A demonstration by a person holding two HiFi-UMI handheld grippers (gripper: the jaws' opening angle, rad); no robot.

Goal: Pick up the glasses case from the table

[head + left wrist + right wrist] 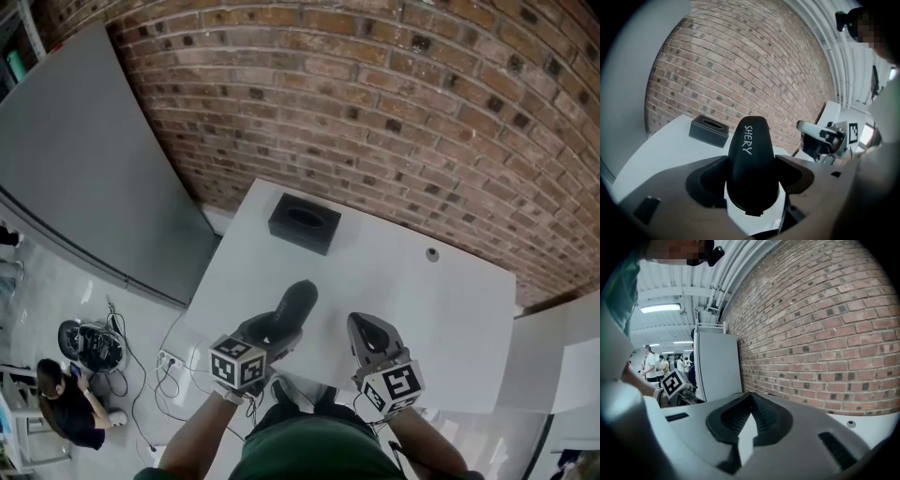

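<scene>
Glasses case (298, 298) is in the left gripper (278, 326): fingers clamped on both sides of its near end, black shell, "SHERY" in white on top. We see its far end sticking out past the fingers, pointing towards the brick wall (375, 94). In the left gripper view the case (752, 159) tilts up, tip against the wall, so it looks clear of the desk (403, 309); head view alone doesn't settle it. It sits over the near edge of the desk, left of centre.

Right gripper (359, 321) is just beside it to the right, also over the near edge, apart from the case. Its own view shows the fingers together at the tips, nothing between them.

Black tissue box (305, 223) sits at the far left corner of the desk, well apart from both grippers; we see it in the left gripper view too (708, 130). Small round grommet (432, 254) is in the desk near the far edge, right of centre.

Off the desk: grey panel (84, 178) leaning at left, a person (66, 403) sitting low on the floor beside cables.
</scene>
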